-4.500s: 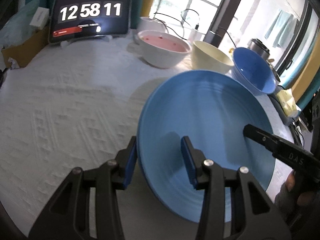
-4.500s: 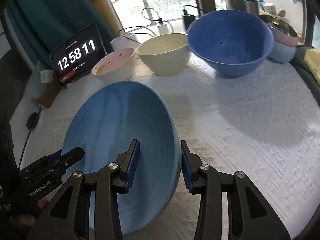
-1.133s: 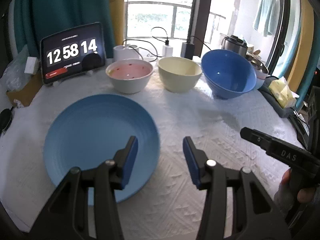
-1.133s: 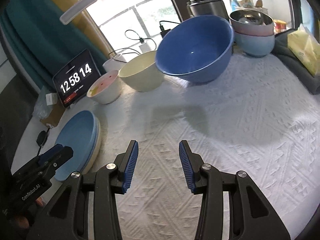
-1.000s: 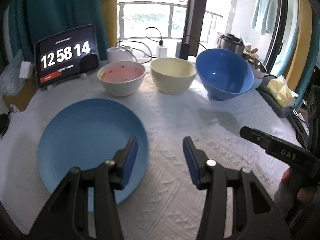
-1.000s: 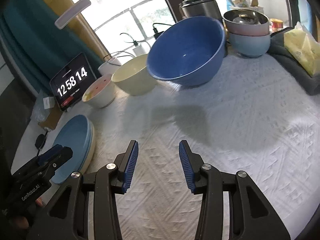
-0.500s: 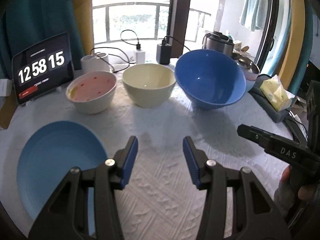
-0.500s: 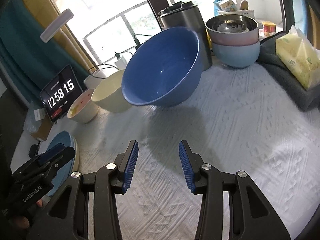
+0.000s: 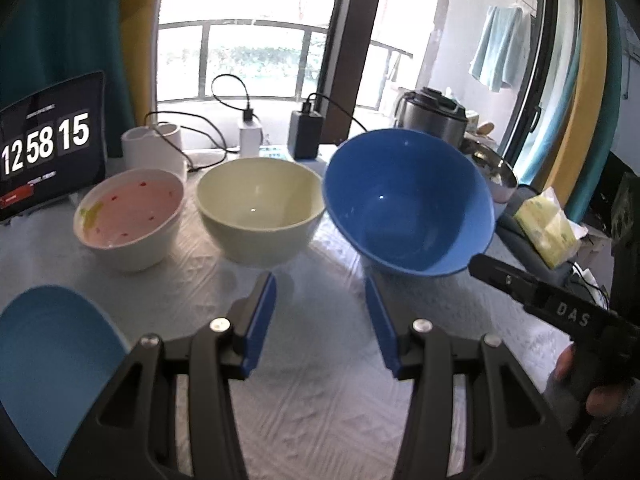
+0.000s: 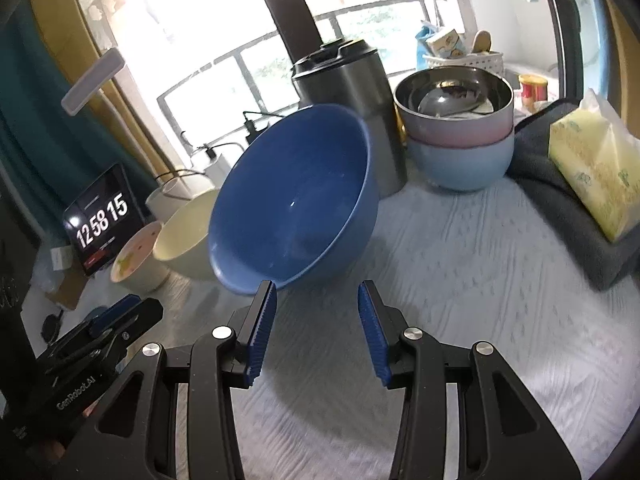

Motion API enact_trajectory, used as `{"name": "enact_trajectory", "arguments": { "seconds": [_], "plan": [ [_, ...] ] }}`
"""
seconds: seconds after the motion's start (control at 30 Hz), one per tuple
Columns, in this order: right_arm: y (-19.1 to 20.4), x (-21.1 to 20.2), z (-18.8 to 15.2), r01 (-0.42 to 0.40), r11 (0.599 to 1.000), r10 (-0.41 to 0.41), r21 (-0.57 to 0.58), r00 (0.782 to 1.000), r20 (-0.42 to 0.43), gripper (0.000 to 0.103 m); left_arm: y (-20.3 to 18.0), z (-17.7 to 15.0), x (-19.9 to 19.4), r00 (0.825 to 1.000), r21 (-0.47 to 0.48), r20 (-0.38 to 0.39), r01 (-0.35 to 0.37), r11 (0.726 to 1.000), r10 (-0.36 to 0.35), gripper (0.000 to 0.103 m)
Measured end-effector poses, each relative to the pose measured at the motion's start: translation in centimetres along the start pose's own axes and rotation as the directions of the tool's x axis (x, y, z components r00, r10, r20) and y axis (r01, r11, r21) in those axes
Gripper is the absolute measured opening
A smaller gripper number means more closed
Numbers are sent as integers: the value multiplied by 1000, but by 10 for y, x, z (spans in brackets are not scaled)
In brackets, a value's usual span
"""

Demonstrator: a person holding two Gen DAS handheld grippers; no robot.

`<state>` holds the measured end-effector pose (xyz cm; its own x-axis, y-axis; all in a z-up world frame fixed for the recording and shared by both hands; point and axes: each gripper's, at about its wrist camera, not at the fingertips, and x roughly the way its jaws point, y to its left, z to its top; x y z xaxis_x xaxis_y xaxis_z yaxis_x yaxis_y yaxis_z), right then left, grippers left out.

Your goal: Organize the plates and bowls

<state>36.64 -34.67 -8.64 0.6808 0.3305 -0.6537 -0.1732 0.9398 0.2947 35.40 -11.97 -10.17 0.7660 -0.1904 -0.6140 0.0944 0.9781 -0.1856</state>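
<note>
So the blue plate [image 9: 52, 364] has been set down, and both empty, spread grippers, left [image 9: 320, 316] and right [image 10: 316, 328], are now swung toward the blue bowl [image 10: 296, 204], probably stacked next.

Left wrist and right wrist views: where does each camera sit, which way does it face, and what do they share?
Left wrist: on the left tool, facing three bowls in a row; the right tool and fingers show.
Right wrist: on the right tool, facing the dark blue bowl; the left tool shows.
Shared: dark blue bowl, clock tablet.
</note>
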Motion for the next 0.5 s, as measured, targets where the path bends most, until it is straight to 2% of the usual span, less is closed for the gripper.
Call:
{"name": "enact_trajectory", "arguments": {
  "seconds": [0.2,0.3,0.5],
  "plan": [
    [-3,10,10,1,1000,-1,10,1000,27,45,-9,1,17,999,-11,-27,36,999,-36,48],
    [-3,16,13,10,1000,-10,15,1000,20,43,-15,4,20,998,-11,-7,63,998,-63,48],
    [-13,27,12,52,998,-52,41,999,-8,23,-27,9,33,997,-10,6,80,997,-80,48]
  ]
}}
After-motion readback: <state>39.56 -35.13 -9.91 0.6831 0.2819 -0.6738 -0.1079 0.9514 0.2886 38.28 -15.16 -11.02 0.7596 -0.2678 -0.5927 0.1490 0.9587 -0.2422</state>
